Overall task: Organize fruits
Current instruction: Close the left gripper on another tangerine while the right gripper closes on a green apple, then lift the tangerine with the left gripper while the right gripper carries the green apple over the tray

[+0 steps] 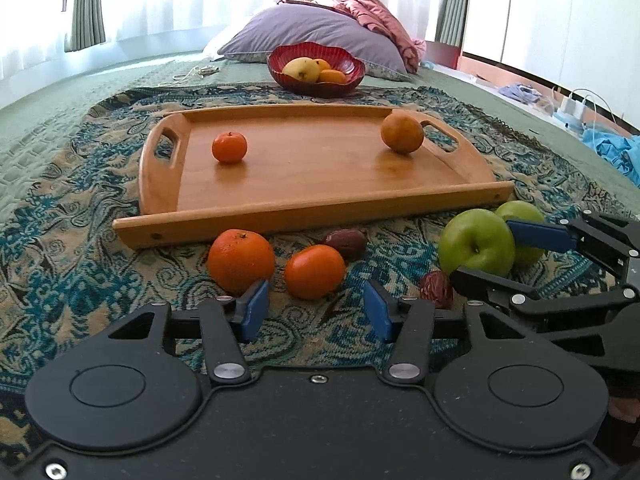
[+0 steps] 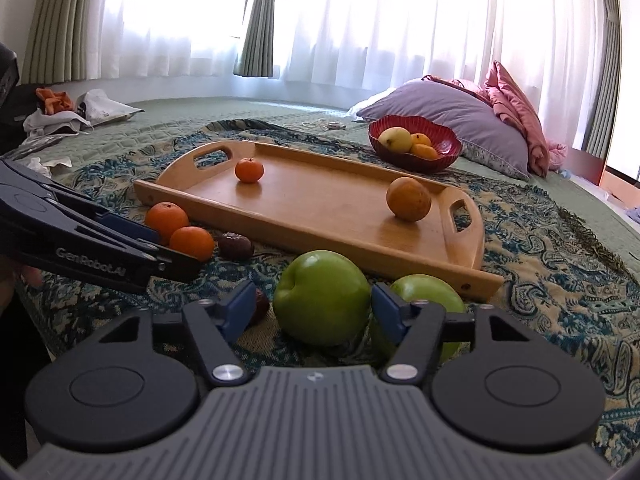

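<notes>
A wooden tray (image 1: 304,204) (image 2: 360,252) lies on a patterned blanket and holds a small tangerine (image 1: 229,147) (image 2: 249,170) and a dull orange (image 1: 401,134) (image 2: 408,199). In front of the tray lie two oranges (image 1: 241,261) (image 1: 315,271), two dark dates (image 1: 345,242) (image 1: 437,289) and two green apples (image 2: 322,297) (image 2: 430,292). My left gripper (image 1: 316,308) is open, just short of the nearer orange. My right gripper (image 2: 314,310) is open with its fingers on either side of the nearer green apple (image 1: 476,247).
A red bowl (image 1: 316,66) (image 2: 414,142) with a yellow fruit and oranges stands behind the tray, before a purple pillow (image 1: 316,30). Clothes and bags (image 2: 60,116) lie at the far left. Cables and a charger (image 1: 572,106) lie at the right.
</notes>
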`<state>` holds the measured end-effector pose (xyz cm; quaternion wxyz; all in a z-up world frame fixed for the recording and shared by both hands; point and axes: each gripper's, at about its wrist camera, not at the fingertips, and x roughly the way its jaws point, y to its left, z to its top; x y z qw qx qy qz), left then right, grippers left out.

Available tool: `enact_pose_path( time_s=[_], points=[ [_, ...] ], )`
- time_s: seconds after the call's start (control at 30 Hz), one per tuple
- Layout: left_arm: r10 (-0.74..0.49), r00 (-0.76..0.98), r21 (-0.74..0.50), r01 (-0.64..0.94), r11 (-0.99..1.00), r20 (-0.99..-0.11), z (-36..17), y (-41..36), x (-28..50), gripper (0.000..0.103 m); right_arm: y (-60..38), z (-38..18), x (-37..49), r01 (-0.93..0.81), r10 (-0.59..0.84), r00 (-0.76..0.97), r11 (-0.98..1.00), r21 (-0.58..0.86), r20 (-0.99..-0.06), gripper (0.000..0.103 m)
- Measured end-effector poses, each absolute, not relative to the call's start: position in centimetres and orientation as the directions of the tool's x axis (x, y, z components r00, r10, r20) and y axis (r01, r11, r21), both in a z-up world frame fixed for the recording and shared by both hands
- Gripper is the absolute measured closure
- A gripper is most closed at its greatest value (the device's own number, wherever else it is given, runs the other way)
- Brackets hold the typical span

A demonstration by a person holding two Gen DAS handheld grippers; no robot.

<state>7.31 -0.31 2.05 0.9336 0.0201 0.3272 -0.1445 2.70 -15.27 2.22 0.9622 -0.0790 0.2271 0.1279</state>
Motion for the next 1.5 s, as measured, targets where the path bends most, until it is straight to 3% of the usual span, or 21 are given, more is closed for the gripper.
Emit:
enact_pose_path(
  time_s=[0.2, 0.4, 0.77, 0.9, 1.5],
  points=[
    [-0.267, 0.734, -0.079, 0.281, 0.956, -0.624, 1.6, -0.6, 8.5, 0.054, -15.2, 2.2, 3.0, -0.274, 0.208, 0.864, 0.958, -0.082, -0.459, 0.028],
    [-0.271, 0.726, -0.075, 0.291, 0.954, -0.632, 1.8, -0.6, 9.5, 0.07, -14.7, 1.8, 3.6, -0.25, 0.176, 0.874, 0.962, -0.109, -0.454, 0.028],
    [-0.277, 0.708, -0.084, 0.295, 0.952, -0.649, 2.5, 0.0, 10.1, 0.07, -13.5, 1.5, 4.3, -0.222, 0.1, 0.882, 0.951, -0.218, -0.46, 0.032],
    [-0.286, 0.709, -0.093, 0.3, 0.95, -0.645, 2.6, -0.1, 9.8, 0.07, -13.1, 1.6, 4.2, -0.237, 0.098, 0.875, 0.94, -0.244, -0.474, 0.043],
    [-0.272, 0.748, -0.087, 0.278, 0.957, -0.606, 4.6, 0.7, 9.5, 0.07, -15.2, 2.9, 3.8, -0.231, 0.166, 0.861, 0.97, -0.08, -0.48, 0.043]
  ],
)
